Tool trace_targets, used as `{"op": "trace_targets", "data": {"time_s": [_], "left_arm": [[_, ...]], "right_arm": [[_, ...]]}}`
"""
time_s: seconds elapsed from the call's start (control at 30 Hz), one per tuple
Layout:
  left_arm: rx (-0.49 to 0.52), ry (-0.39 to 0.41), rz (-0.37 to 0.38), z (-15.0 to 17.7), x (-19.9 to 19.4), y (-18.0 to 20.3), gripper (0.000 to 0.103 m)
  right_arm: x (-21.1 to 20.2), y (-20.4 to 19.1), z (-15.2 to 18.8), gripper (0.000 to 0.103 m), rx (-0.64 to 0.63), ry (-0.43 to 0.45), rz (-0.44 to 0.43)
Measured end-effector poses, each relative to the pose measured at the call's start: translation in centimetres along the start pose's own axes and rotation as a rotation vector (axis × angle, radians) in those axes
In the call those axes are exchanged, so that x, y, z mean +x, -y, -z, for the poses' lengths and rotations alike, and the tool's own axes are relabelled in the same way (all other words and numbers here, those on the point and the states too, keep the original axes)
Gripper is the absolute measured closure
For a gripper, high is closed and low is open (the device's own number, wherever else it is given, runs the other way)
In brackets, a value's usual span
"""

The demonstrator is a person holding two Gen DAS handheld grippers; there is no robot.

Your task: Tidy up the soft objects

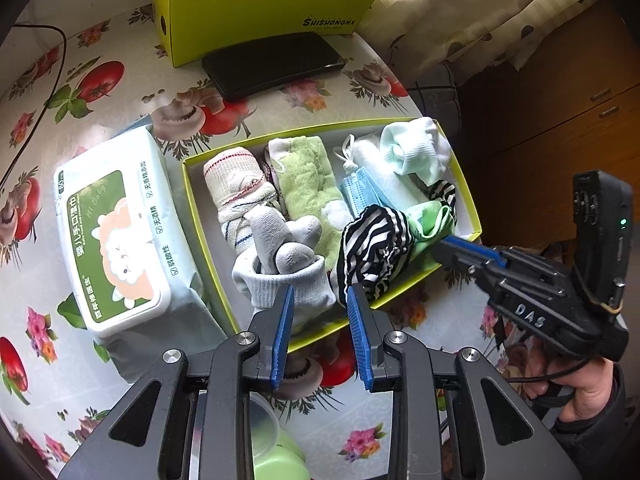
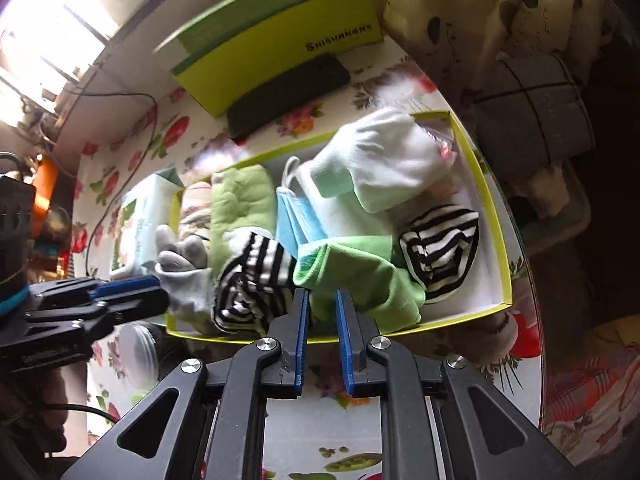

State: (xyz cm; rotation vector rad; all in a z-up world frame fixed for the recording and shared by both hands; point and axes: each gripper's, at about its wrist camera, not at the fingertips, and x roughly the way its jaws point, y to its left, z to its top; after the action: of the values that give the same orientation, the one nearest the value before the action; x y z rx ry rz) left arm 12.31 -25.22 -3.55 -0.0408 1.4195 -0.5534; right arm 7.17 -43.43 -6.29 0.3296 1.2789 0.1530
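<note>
The right gripper (image 2: pixel 322 304), jaws narrowly parted, straddles the light-green cotton sock (image 2: pixel 360 284) at the near rim of the yellow-green cardboard box (image 2: pixel 505 264). The sock runs rightward. The left gripper (image 1: pixel 320 300), half-open and empty, fronts the grey-white glove (image 1: pixel 284 264).

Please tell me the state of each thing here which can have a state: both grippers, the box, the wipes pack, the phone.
Left hand-held gripper: open, holds nothing, its fingers beside the grey glove.
Right hand-held gripper: open, at the green sock, not clamped.
Shallow box: lidless, filled with soft items.
Wipes pack: flip lid closed, lying flat.
Phone: screen dark.
Striped sock: crumpled, over the box edge.
</note>
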Motion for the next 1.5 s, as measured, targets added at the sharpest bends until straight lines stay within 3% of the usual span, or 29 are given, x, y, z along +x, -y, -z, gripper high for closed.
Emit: {"op": "trace_targets", "data": {"time_s": [0.33,0.63,0.73,0.8,0.9,1.13,1.3,1.5], "left_arm": [[-0.029,-0.006,-0.013,0.9,-0.3,-1.1,0.074],[-0.015,0.034,-0.026,0.7,-1.2,-0.8,0.074],[-0.001,0.050,-0.043,1.0,-1.6,-0.4,0.074],[0.009,0.058,-0.057,1.2,-1.9,-0.2,0.074],[0.019,0.064,-0.062,1.5,-2.1,-0.1,0.074],[0.064,0.075,-0.083,1.1,-0.7,1.0,0.074],[0.120,0.049,-0.096,0.3,1.5,2.2,0.074],[0.134,0.037,-0.100,-0.1,1.9,2.7,0.074]], "right_arm": [[4.2,-4.0,0.3,0.089,-0.138,-0.114,-0.026],[4.4,-3.6,1.2,0.088,-0.171,-0.173,-0.012],[3.5,-3.7,1.5,0.082,-0.165,-0.154,0.002],[2.3,-4.0,1.6,0.071,-0.160,-0.120,-0.002],[0.4,-4.3,1.5,0.064,-0.160,-0.060,0.013],[-1.5,-1.7,0.3,0.064,-0.055,0.047,0.102],[0.8,0.5,-0.7,0.064,-0.002,0.017,0.117],[1.4,-0.1,-1.1,0.064,-0.020,0.000,0.089]]}}
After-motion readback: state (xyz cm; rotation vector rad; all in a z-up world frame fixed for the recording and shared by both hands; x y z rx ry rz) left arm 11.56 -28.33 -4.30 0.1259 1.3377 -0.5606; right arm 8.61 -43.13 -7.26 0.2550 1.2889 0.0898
